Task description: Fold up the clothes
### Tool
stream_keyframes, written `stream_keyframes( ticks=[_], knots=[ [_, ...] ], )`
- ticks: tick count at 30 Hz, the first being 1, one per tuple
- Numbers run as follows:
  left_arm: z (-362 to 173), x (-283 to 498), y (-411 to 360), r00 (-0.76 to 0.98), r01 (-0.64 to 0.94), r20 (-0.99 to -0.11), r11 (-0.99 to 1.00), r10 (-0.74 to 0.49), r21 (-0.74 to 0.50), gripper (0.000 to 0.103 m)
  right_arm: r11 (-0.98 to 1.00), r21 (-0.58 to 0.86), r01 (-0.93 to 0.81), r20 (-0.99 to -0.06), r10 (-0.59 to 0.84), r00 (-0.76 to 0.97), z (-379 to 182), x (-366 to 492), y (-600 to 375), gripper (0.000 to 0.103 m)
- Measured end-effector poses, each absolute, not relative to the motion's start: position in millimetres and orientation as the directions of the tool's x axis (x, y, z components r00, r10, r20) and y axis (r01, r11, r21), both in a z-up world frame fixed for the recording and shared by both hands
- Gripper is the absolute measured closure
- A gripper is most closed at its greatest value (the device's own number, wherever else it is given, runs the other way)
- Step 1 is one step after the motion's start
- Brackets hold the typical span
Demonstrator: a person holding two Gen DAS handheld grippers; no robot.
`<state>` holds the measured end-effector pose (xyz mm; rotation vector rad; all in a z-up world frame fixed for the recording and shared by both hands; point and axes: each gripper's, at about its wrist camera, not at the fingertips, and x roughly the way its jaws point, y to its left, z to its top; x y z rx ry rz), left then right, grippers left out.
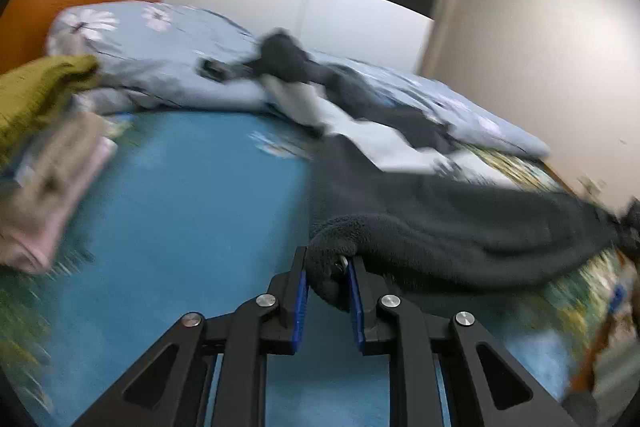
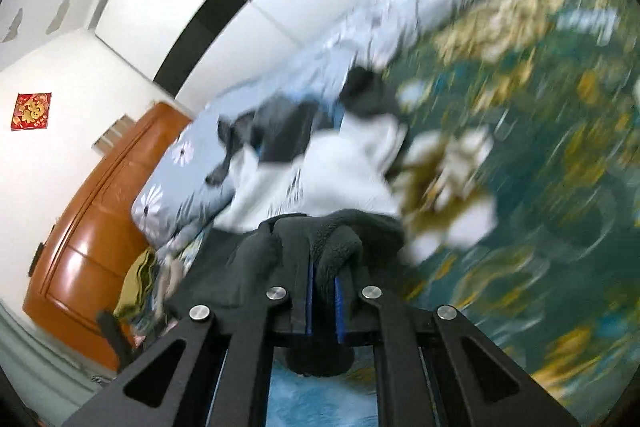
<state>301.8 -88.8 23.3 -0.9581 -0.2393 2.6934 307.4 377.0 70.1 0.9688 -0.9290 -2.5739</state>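
Both my grippers pinch one dark fleece garment over the bed.

On the teal bedspread, below the rolled blue quilt, the dark fleece garment stretches sideways between my left gripper and right gripper, each clamped narrow on an edge. Frames are blurred.

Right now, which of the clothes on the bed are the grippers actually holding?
The dark grey fleece garment: both the left gripper and right gripper pinch it.
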Motion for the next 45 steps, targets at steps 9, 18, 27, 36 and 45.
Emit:
stream_keyframes(
  ticks=[9, 18, 27, 36, 45],
  knots=[
    [-32.8, 321.3, -43.6, -0.667, -0.148, -0.684, -0.953, 0.294, -0.266, 0.084, -0.828, 0.548, -0.12, -0.643, -0.325, -0.694, 26.9, 317.3, 434.1, 0.095],
    [-20.9, 324.5, -56.7, -0.643, -0.226, -0.67, -0.928, 0.371, -0.296, 0.065, -0.857, 0.505, -0.099, -0.689, -0.331, -0.645, 10.1, 320.9, 448.5, 0.091],
    [10.2, 267.9, -104.4, -0.703, -0.17, -0.639, -0.946, 0.313, -0.276, 0.043, -0.884, 0.46, -0.082, -0.722, -0.32, -0.613, 3.7, 301.6, 454.8, 0.077],
    [34.9, 70.4, -109.7, -0.716, -0.038, -0.652, -0.947, 0.249, -0.32, 0.041, -0.908, 0.411, -0.078, -0.728, -0.276, -0.628, 21.0, 230.1, 442.4, 0.076],
    [-2.7, -60.1, -117.1, -0.709, 0.145, -0.697, -0.946, 0.105, -0.29, 0.042, -0.932, 0.358, -0.053, -0.755, -0.256, -0.604, 15.5, 171.6, 425.9, 0.076]
  ],
)
